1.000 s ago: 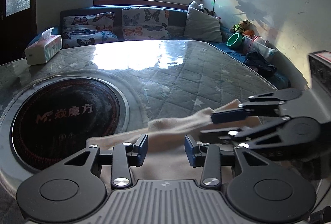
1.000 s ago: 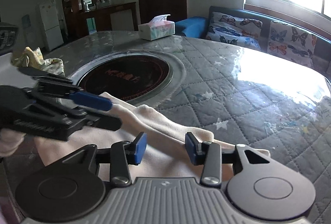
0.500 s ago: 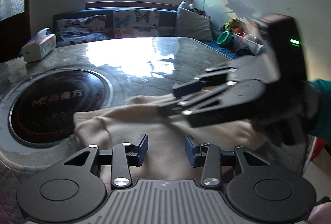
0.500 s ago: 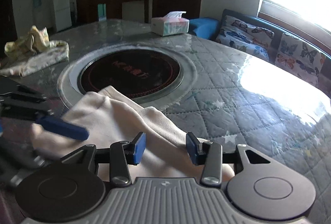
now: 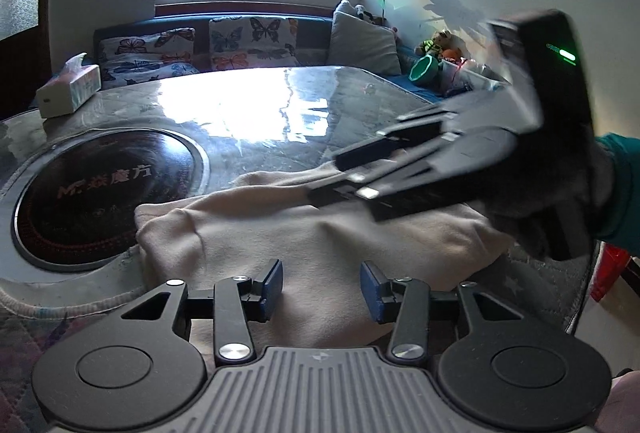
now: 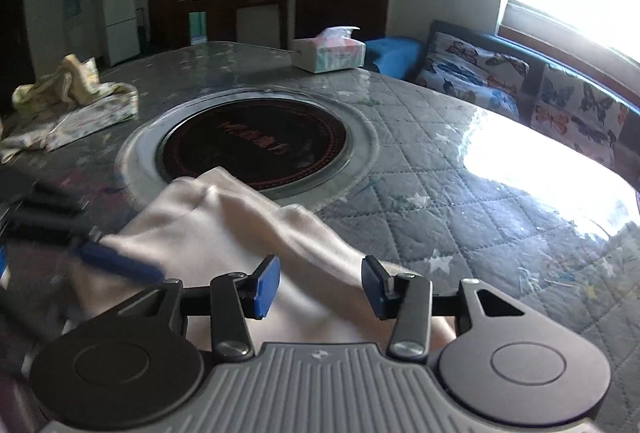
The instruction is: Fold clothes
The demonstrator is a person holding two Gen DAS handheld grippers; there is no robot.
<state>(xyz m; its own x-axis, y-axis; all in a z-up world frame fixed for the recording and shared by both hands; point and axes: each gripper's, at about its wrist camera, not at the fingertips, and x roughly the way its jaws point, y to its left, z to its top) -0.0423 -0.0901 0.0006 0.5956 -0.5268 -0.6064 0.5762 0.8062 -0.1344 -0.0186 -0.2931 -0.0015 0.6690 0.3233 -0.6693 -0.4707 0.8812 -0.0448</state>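
A cream garment (image 5: pixel 320 237) lies bunched on the quilted table (image 5: pixel 256 113), one corner reaching the round black hotplate (image 5: pixel 92 189). My left gripper (image 5: pixel 321 289) hovers open over the garment's near part, with nothing between its blue pads. My right gripper (image 5: pixel 326 179) comes in blurred from the right, above the garment's far fold. In the right wrist view the right gripper (image 6: pixel 320 287) is open over the same cream garment (image 6: pixel 224 221). A blurred blue fingertip (image 6: pixel 120 265) of the left gripper crosses the cloth at the left.
A tissue box (image 6: pixel 328 53) stands beyond the hotplate (image 6: pixel 256 145). A crumpled floral cloth (image 6: pixel 68 101) lies at the table's far left. A sofa with butterfly cushions (image 5: pixel 248 37) runs behind the table. The table edge (image 5: pixel 576 297) drops off at the right.
Both grippers have lifted and drawn back from the garment, staying open. The right gripper swung up and over the cloth. The garment now lies more gathered, nearer the hotplate.
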